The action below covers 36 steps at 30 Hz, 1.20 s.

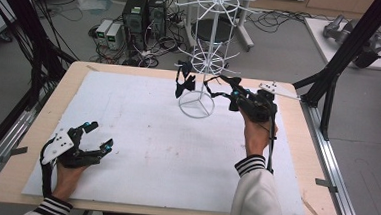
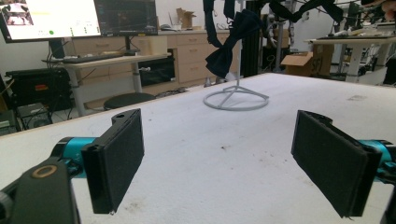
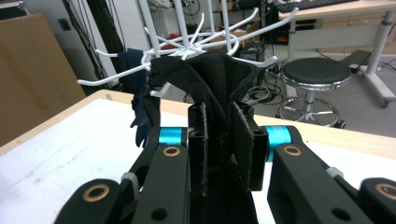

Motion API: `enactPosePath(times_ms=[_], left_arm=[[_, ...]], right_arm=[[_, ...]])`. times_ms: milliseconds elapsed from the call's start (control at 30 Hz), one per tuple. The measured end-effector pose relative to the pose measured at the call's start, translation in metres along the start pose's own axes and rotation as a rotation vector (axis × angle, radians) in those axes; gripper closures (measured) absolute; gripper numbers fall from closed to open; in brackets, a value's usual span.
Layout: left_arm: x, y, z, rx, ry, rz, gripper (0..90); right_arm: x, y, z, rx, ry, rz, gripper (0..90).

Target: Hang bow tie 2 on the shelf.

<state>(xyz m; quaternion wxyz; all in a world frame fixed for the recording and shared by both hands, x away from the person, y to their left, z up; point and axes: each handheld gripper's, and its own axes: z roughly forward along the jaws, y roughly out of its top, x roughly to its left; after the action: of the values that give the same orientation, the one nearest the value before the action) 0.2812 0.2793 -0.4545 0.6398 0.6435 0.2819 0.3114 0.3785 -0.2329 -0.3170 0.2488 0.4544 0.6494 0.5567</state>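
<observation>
A white wire rack point(image 1: 207, 58) with hooked arms stands at the back middle of the white board. A dark blue bow tie point(image 1: 182, 82) hangs from one of its lower hooks, the same bow tie point(image 2: 229, 49) showing in the left gripper view. My right gripper point(image 1: 235, 99) is shut on a black bow tie point(image 3: 210, 88), held up against the rack's lower hooks point(image 3: 196, 44). My left gripper point(image 1: 96, 137) rests open near the board's front left, with nothing between its pads point(image 2: 116, 158).
The white board point(image 1: 141, 144) covers most of the wooden table point(image 1: 70, 75). Computer boxes and cables point(image 1: 139, 19) lie on the floor behind. A black frame post point(image 1: 341, 61) rises at the right. A round stool point(image 3: 315, 74) stands beyond the table.
</observation>
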Motion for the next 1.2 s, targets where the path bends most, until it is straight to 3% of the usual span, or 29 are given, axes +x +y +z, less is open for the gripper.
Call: enactPosePath(times_ms=[900, 1200], left_arm=[[0.001, 0.0, 0.0, -0.001, -0.001, -0.005, 17.4], [0.001, 0.0, 0.0, -0.001, -0.001, -0.005, 17.4]], right_arm=[[-0.007, -0.007, 0.023, 0.042, -0.02, 0.019, 76.4], [-0.007, -0.009, 0.027, 0.058, -0.02, -0.025, 71.2]])
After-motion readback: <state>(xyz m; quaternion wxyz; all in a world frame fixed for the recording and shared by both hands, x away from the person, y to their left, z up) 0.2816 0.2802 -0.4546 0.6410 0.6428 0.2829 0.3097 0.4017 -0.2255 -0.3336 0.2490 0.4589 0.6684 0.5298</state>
